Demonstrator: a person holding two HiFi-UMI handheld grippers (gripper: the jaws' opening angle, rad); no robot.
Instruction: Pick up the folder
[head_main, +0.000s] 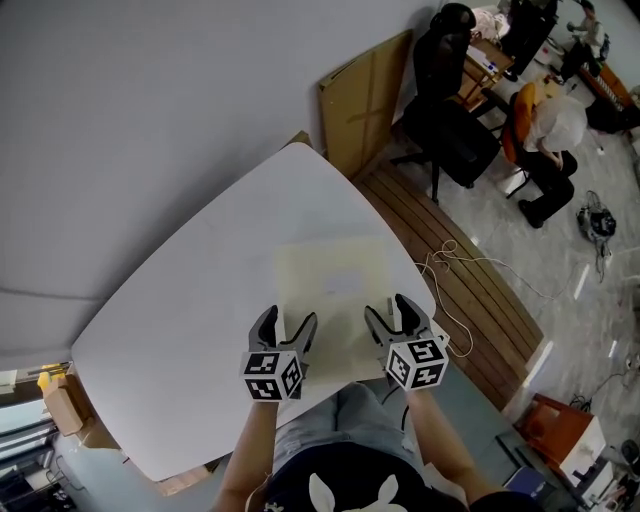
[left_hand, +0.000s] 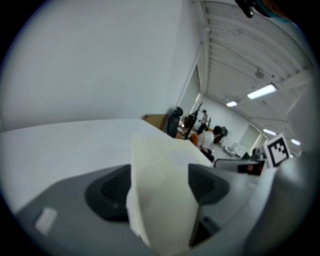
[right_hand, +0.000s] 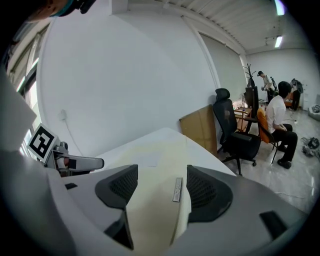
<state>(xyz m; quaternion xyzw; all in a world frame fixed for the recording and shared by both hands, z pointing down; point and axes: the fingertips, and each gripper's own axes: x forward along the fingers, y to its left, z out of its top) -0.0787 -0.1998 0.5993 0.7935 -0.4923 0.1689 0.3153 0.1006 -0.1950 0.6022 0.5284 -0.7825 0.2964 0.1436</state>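
A pale cream folder (head_main: 335, 290) lies flat on the white table (head_main: 190, 270), its near edge toward me. My left gripper (head_main: 288, 318) sits at the folder's near left corner and my right gripper (head_main: 388, 308) at its near right corner. In the left gripper view the folder (left_hand: 160, 200) rises between the wide-spread jaws of the left gripper (left_hand: 157, 187). The right gripper view shows the folder's edge (right_hand: 150, 205), with a small metal strip (right_hand: 177, 190) on it, between the jaws of the right gripper (right_hand: 160, 187). Both grippers stand open, and the pads do not press on the folder.
A cardboard sheet (head_main: 365, 100) leans on the wall past the table's far corner. Beside it stand a black office chair (head_main: 450, 110) and a seated person (head_main: 545, 140). Wooden slats (head_main: 480, 300) and a white cable (head_main: 470, 265) lie on the floor at the right. A cardboard box (head_main: 65, 395) sits at the left.
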